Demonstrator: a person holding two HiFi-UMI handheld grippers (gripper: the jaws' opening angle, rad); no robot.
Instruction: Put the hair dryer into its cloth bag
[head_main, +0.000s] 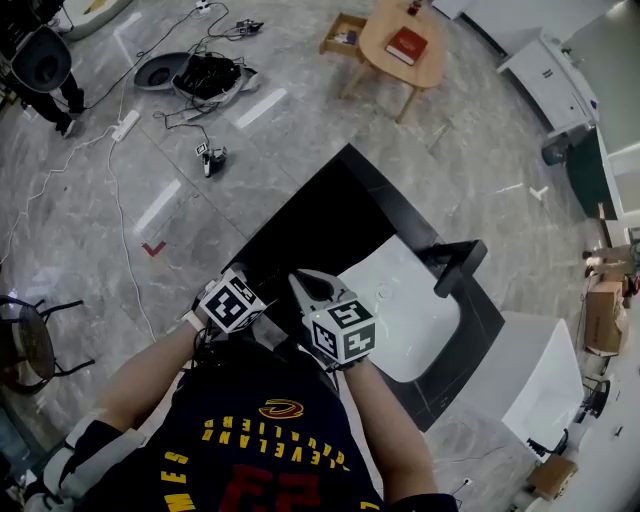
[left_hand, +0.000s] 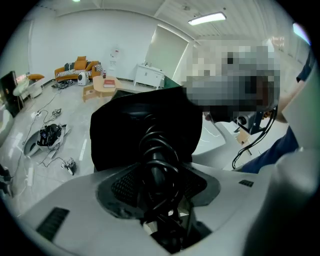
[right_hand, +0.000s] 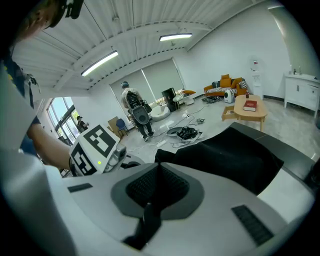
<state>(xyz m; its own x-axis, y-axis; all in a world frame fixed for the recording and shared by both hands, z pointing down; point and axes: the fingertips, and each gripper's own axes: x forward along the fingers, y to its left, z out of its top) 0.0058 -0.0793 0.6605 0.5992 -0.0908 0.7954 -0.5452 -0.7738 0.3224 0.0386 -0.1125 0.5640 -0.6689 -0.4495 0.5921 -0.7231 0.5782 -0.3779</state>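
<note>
In the left gripper view my left gripper (left_hand: 160, 186) is shut on the black hair dryer (left_hand: 156, 165), gripping where its coiled cord wraps the handle. The dryer's front end runs into the black cloth bag (left_hand: 145, 125) just ahead, so its head is hidden. My right gripper (right_hand: 156, 187) is shut on a strip of the bag's edge, and the rest of the cloth bag (right_hand: 225, 155) spreads out beyond it. In the head view the left gripper (head_main: 240, 300) and the right gripper (head_main: 325, 300) are close together near my chest.
A black table (head_main: 330, 200) lies below, with a white board (head_main: 410, 300) and a black stand (head_main: 460, 265) on it. Cables and gear (head_main: 205, 75) lie on the floor. A round wooden table (head_main: 400, 45) stands beyond. A person (right_hand: 137, 112) stands far off.
</note>
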